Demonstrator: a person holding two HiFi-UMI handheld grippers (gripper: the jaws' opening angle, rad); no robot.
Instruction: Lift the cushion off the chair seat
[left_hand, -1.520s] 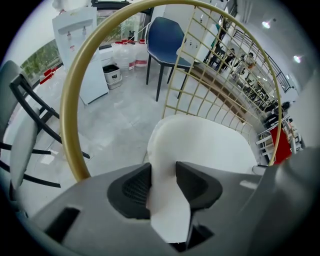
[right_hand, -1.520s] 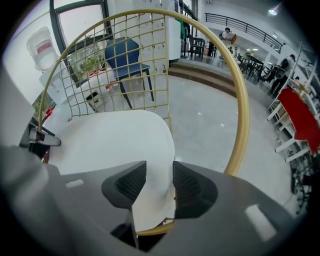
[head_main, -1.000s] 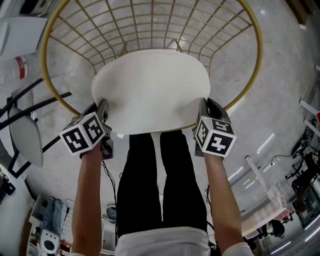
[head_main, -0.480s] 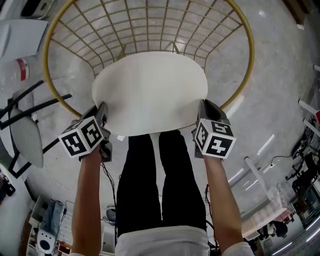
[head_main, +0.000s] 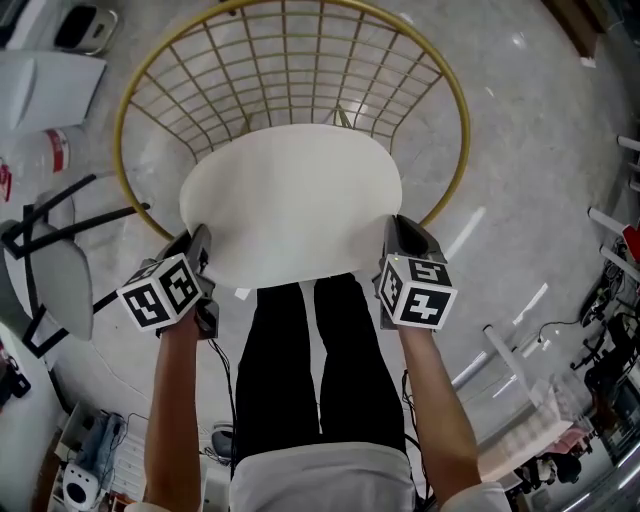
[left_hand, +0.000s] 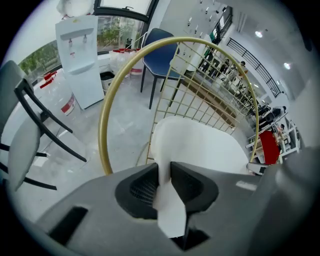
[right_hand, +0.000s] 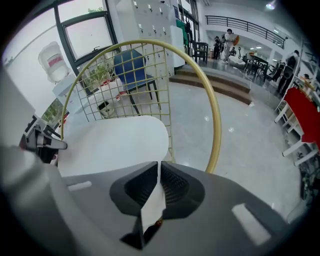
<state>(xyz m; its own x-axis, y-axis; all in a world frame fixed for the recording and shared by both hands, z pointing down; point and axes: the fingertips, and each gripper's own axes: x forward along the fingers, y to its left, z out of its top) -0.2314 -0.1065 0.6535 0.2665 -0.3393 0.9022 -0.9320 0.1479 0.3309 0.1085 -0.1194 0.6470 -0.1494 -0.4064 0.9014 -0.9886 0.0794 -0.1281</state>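
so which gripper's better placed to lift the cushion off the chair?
Left, barely: left gripper is shut on a thicker fold of the round white cushion; right gripper pinches a thin edge. They hold opposite sides, so lifting it off the gold wire chair likely needs both.

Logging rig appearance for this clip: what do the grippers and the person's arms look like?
Left gripper and right gripper: grey bodies, dark ribbed claw pads, each topped by a white cube with black square markers. Forearms bare, no sleeves visible; black trousers, white top.
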